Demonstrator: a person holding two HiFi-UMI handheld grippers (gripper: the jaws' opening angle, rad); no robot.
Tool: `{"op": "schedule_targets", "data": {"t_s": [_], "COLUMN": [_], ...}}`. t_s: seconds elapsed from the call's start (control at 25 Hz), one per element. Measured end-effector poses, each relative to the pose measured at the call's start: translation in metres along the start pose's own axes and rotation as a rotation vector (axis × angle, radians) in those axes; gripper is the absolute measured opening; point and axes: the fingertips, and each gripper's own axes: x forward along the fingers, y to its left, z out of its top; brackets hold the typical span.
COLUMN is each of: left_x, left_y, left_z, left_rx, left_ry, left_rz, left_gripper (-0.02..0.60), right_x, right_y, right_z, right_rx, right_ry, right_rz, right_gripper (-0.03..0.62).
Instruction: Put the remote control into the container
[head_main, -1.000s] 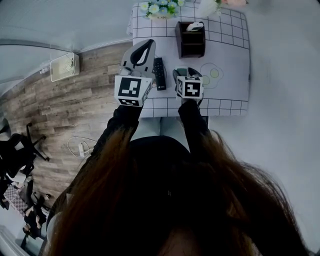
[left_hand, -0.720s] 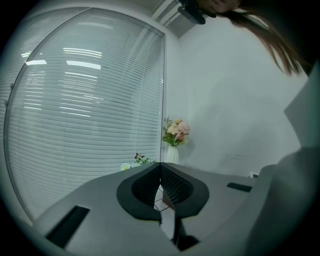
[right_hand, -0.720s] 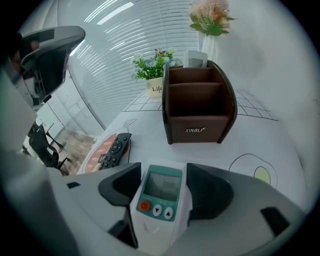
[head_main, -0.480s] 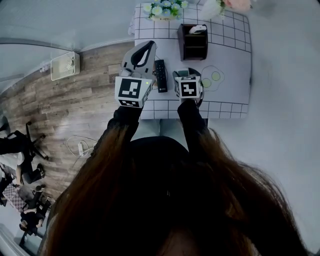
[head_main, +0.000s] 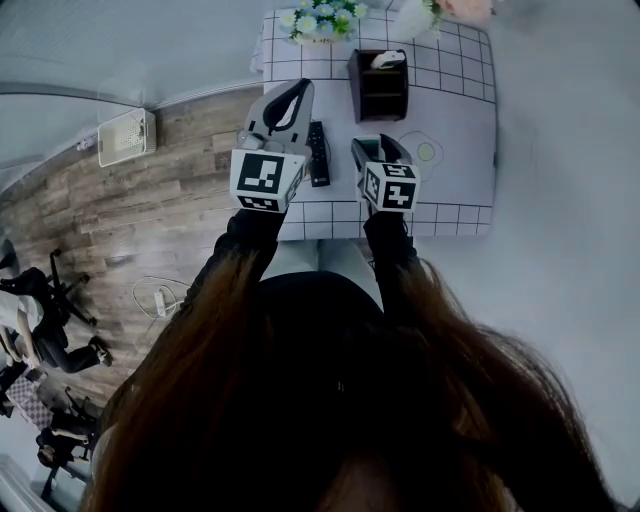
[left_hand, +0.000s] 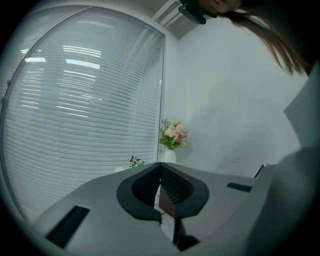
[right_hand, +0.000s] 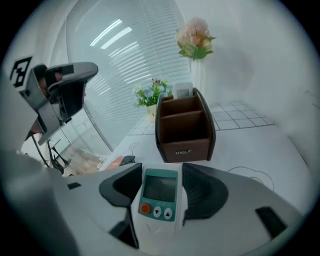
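Drifting rightward, the right hand-held gripper (head_main: 374, 150) is clamping the remote control (right_hand: 159, 195) by its sides; it is probably light, stiff, slippery. The left hand-held gripper (left_hand: 161, 172) is hanging closed, empty.

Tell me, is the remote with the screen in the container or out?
Out. The jaws of the right gripper clamp the remote, which is in front of the brown container, not inside it.

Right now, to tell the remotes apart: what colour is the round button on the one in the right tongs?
Orange button, clearest in the right gripper view.
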Motion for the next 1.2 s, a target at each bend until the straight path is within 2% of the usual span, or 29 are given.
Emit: {"op": "schedule_targets", "data": {"t_s": [0.2,0.4,0.92,1.2], "left_x": [0.005,0.008,0.011,0.018], "left_y": [-0.008,-0.015,-0.023,-0.021], "left_z": [0.005,0.010,0.025,0.032], "left_rx": [-0.001,-0.002,0.005,0.000], "left_ry": [-0.011,-0.021,-0.058,-0.067], "left_rz": [-0.014,-0.024,-0.016,-0.004], "left_gripper": [0.009,0.009,0.009,0.009], "right_x": [-0.036,-0.067,-0.117,-0.134], "right_y": [0.001,0.003,-0.004,-0.005], "right_z": [0.034,0.061,0.111,0.145], "right_rx": [-0.042,-0.088,-0.057,-0.080], "right_ry": [-0.189,-0.333,-0.556,-0.634], "right_rz": [0.018,0.011,0.033,0.043], "right_gripper": [0.256,0.256,0.256,0.256]}}
